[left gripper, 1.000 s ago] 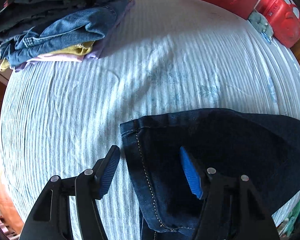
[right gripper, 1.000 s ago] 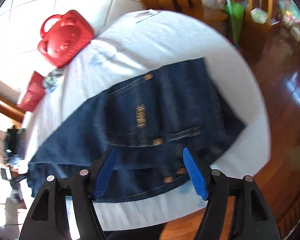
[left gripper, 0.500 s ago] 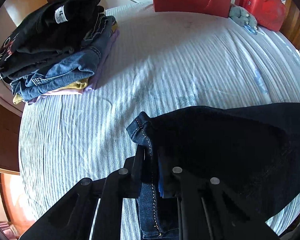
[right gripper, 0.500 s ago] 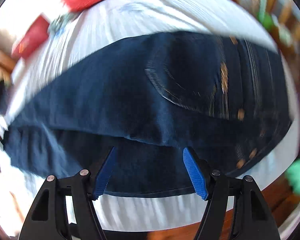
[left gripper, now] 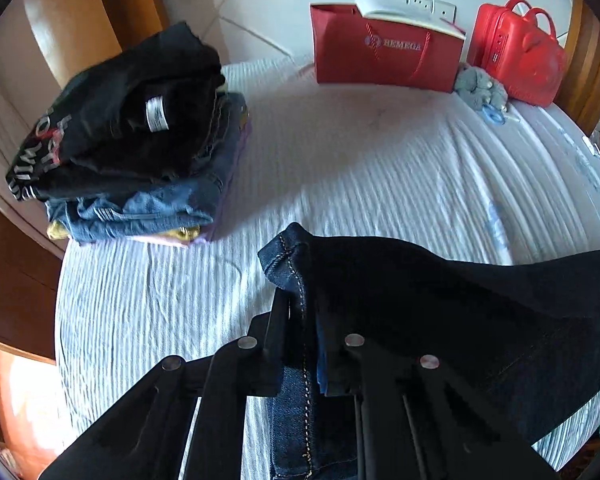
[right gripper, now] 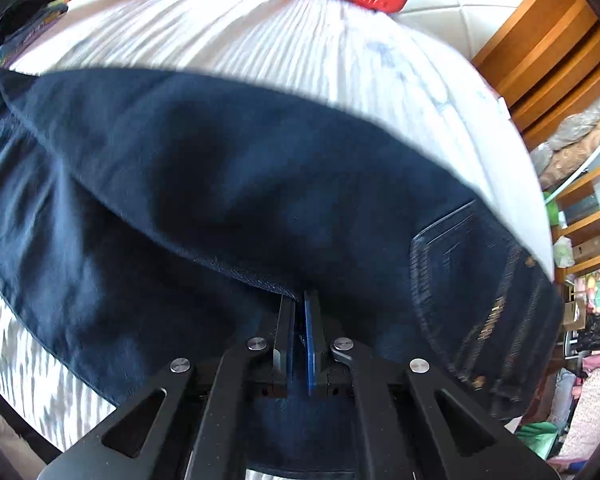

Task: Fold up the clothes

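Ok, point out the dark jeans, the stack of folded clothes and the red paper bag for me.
dark jeans (left gripper: 440,280), left wrist view, on the lifted leg near the hem.
stack of folded clothes (left gripper: 140,152), left wrist view, on the black top garment.
red paper bag (left gripper: 384,60), left wrist view, on its front face.

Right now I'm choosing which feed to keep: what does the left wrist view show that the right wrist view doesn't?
Left wrist only: the left gripper shut on the jeans' hem, the label on the folded pile, and the gift bag's lettering.

Right wrist only: the right gripper shut on the jeans' edge, their back pocket, and wooden shelves.

Both: the jeans and the bedspread.
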Tool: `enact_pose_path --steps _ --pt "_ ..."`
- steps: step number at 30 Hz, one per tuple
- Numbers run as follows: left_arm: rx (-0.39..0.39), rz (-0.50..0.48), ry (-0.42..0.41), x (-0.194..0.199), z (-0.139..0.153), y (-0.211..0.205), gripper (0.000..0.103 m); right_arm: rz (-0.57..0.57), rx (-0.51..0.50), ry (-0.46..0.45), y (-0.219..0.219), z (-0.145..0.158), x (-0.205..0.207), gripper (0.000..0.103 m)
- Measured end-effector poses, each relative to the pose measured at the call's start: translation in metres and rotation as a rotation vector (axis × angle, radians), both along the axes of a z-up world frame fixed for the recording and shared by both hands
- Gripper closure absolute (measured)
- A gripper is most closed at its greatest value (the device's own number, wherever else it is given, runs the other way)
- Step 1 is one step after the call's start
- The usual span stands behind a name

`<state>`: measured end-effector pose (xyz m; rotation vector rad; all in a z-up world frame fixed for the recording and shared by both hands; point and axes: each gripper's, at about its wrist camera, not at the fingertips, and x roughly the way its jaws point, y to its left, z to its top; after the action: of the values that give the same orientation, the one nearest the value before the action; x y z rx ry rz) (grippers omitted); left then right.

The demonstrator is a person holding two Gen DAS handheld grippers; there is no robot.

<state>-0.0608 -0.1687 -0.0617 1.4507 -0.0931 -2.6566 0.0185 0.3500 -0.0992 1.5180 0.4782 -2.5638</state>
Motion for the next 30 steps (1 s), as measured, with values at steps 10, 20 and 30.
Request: enact_pose_path --steps 10,20,30 --pt "-0.144 -0.195 0.04 0.09 0.012 -0.001 0.063 0.04 -0.062 -0.073 0.019 0.013 0.042 0.097" --pt "0.185 0.01 -0.124 0.113 -0.032 -0.053 0.044 -0.086 -0.2 -0.157 0.046 0.001 0.034 0.078" --pt "0.243 0.205 -0.263 0.082 -0.063 -0.037 0.042 0.206 -0.377 -0.181 -0.088 0.029 -0.049 0.057"
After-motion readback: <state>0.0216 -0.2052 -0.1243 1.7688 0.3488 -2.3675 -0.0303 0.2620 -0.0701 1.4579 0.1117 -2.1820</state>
